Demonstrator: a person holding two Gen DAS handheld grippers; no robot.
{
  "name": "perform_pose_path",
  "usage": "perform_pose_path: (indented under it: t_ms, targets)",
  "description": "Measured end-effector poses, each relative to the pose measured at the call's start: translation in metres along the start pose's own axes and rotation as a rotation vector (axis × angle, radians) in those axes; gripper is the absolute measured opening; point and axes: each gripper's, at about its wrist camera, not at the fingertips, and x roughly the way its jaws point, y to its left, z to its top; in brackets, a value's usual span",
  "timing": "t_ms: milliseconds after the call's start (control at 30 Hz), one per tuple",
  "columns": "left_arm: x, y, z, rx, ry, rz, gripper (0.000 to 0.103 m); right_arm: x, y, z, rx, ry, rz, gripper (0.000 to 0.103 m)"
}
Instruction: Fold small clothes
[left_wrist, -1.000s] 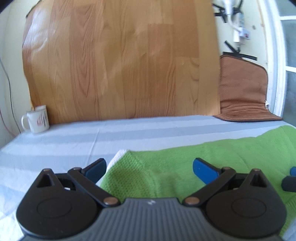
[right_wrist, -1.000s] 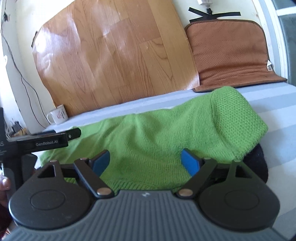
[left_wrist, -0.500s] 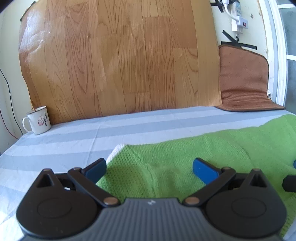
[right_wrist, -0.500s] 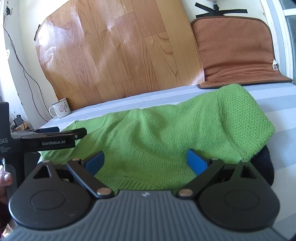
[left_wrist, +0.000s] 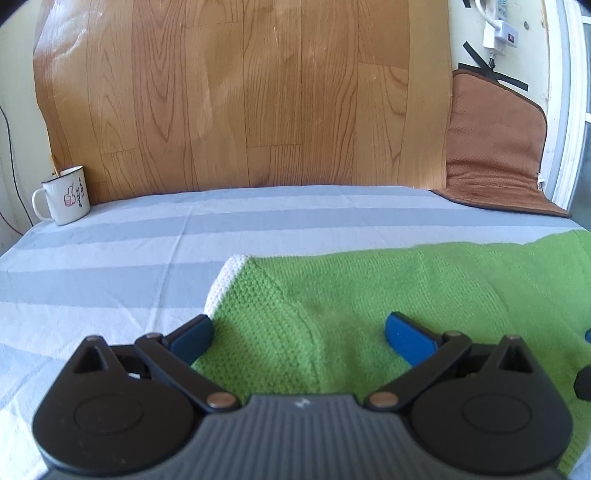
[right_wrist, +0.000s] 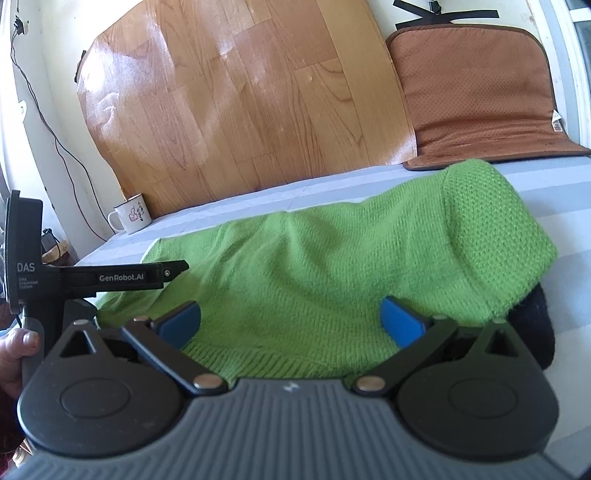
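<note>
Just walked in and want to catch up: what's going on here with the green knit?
A person holds a gripper in each hand over a green sweater lying on a striped sheet. The right gripper has just been opening; its fingers stand wide, the hem between them but not pinched. The left gripper is open too, over the sweater's end with the white edge. Nothing is gripped now. A mug stands at the back.

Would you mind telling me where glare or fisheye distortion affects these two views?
Right wrist view: bright glare washes out the wood-grain sheet at upper left, while the green sweater stays sharp. Left wrist view: light is even with no strong glare; the fisheye bows the striped sheet and the white door frame.
</note>
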Motion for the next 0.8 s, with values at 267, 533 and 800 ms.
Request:
perform_pose_path:
  t_ms: [267,533,800]
  targets:
    - [0.0,-0.001,0.0,-0.011,0.004,0.012,0.103,-0.001,-0.001,0.0,-0.001,0.001,0.003,0.103]
    - [0.0,0.0,0.002,-0.015,0.006,0.007,0.103,-0.002,-0.002,-0.001,0.008,-0.005,0.008,0.103]
    - [-0.008,0.001,-0.001,-0.022,-0.032,0.023,0.103,-0.011,0.005,-0.007,-0.027,-0.012,-0.04,0.096]
